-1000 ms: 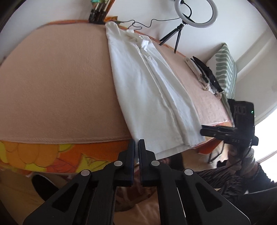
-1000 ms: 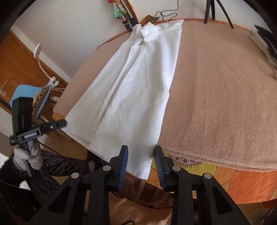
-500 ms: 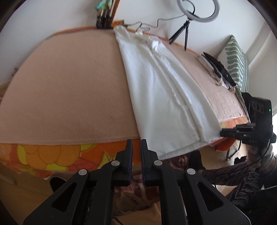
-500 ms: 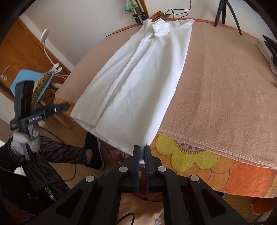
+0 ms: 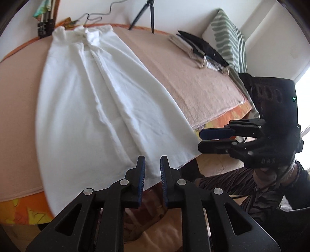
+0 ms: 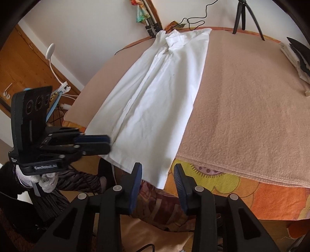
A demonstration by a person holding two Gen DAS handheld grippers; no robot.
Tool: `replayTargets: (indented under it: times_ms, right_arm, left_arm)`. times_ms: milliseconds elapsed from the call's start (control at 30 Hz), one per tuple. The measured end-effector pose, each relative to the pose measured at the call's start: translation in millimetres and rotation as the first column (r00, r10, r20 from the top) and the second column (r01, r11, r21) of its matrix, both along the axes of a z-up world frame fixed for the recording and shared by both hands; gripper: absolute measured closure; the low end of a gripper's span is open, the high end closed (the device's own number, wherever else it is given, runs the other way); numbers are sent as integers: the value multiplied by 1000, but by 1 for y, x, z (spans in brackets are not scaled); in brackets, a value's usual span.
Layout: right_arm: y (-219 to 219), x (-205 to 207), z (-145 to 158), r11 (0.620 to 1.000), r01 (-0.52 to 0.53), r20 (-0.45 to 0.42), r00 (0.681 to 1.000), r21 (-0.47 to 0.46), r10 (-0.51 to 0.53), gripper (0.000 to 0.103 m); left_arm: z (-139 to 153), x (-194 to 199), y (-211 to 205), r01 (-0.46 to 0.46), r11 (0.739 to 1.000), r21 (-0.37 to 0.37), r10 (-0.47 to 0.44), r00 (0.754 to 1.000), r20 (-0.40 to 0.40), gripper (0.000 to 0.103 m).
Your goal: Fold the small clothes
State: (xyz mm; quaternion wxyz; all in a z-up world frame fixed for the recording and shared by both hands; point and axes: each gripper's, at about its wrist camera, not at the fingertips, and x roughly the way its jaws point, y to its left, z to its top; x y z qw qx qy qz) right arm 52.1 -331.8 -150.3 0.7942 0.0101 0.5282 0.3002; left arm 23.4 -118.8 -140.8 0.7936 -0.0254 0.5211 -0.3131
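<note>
A white shirt [image 5: 100,100] [image 6: 158,93] lies flat and lengthwise on a peach blanket [image 5: 193,81] [image 6: 251,100], collar at the far end, hem hanging over the near edge. My left gripper [image 5: 152,164] [image 6: 108,143] is at the hem's left part; its jaws are opening, with a narrow gap and hem cloth seen between them but not pinched. My right gripper [image 6: 158,170] [image 5: 200,140] is at the hem's right corner, jaws opening. The corner hangs between its blue pads [image 6: 137,174] without being pressed.
A stack of folded clothes [image 5: 201,50] [image 6: 296,56] lies on the blanket's far right, beside a striped cushion [image 5: 228,42]. A tripod [image 6: 242,17] stands at the back. An orange flowered sheet [image 6: 242,192] hangs below the blanket. A person's trousered legs [image 5: 232,180] are below the edge.
My left gripper slid right along the front edge to the shirt's hem and its jaws parted. My right gripper closed at the hem corner half a second ago and now stands apart again.
</note>
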Motion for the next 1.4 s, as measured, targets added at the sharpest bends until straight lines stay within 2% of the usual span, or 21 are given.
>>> replayTargets:
  times_ms: [67,167,233,300,333,367,433,567,633,700,733,767,833,900,933,1033,1100,1233,1267,1300,1400]
  right_arm:
    - [3,-2,-4,1000,-8,-1,1000,-21,8,70]
    - [4,-4,-8,1000,-11,-12,1000,-23,11,72]
    - [3,-4,-11,999,-2,-17,1000,-32,1,74]
    - [3,-4,-12,999,6,-10,1000,-37,-6,81]
    - [3,-3,-13,999,8,-10,1000,-39,-8,93]
    - [3,-2,-14,1000,12,-23,1000,-29,-12,99]
    - [3,-1,-14,1000,24,-34,999,-8,-25,102]
    - [-4,-6,4,998,14,-3,1000,55,-13,103]
    - [0,-9,4,1000,-1,20,1000,21,1,103]
    - [8,-12,-8,998,-30,-4,1000,-47,30,103]
    - [12,-13,-13,995,-38,3,999,-95,38,103]
    - [14,-15,-14,991,-51,17,998,-120,54,98]
    - [12,-15,-10,992,-65,8,998,-112,66,96]
    - [4,-13,-4,995,-52,12,999,-81,53,80]
    - [0,-11,-2,997,-38,15,999,-66,39,66]
    - [-13,-7,7,1000,-11,30,999,14,11,65]
    - [-18,-3,9,999,18,32,999,41,-19,63]
    - [-22,8,-2,996,42,-28,999,80,-40,63]
    - [-21,10,-4,995,40,-43,998,91,-36,63]
    - [-21,11,-6,995,38,-51,998,96,-33,63]
    - [-19,11,-9,996,36,-60,998,81,-31,63]
  left_arm:
    - [-6,4,-5,-9,1000,18,10,1000,-15,89]
    - [-9,4,-2,-17,1000,-4,17,1000,-3,89]
    - [-10,5,-1,-20,1000,-17,20,1000,7,96]
    - [-12,3,0,-15,1000,-26,15,1000,12,100]
    - [-11,3,0,-15,1000,-27,16,1000,15,101]
    - [-10,2,1,-13,999,-34,14,1000,19,102]
    - [-5,1,2,-17,998,-56,18,1000,24,102]
    - [8,-2,11,-35,996,-80,39,998,51,102]
    - [6,-4,10,-28,998,-59,32,998,61,102]
    - [-2,-7,4,-14,1000,-26,15,998,65,102]
    - [-6,-8,2,-7,1000,-13,8,998,59,102]
    - [-9,-9,1,-3,1000,3,3,999,55,102]
    - [-8,-11,2,6,1000,10,-6,999,50,102]
    - [-3,-15,8,14,1000,7,-14,999,48,100]
    - [1,-18,13,13,1000,0,-13,998,56,100]
    - [16,-30,39,-32,999,18,30,994,109,92]
    - [21,-32,65,-103,995,20,100,989,113,85]
    - [20,-27,105,-214,977,1,214,976,52,84]
    - [17,-24,112,-236,972,2,236,971,34,78]
    - [13,-22,118,-254,967,-3,254,967,15,74]
    - [1,-15,126,-281,959,-32,278,959,-60,74]
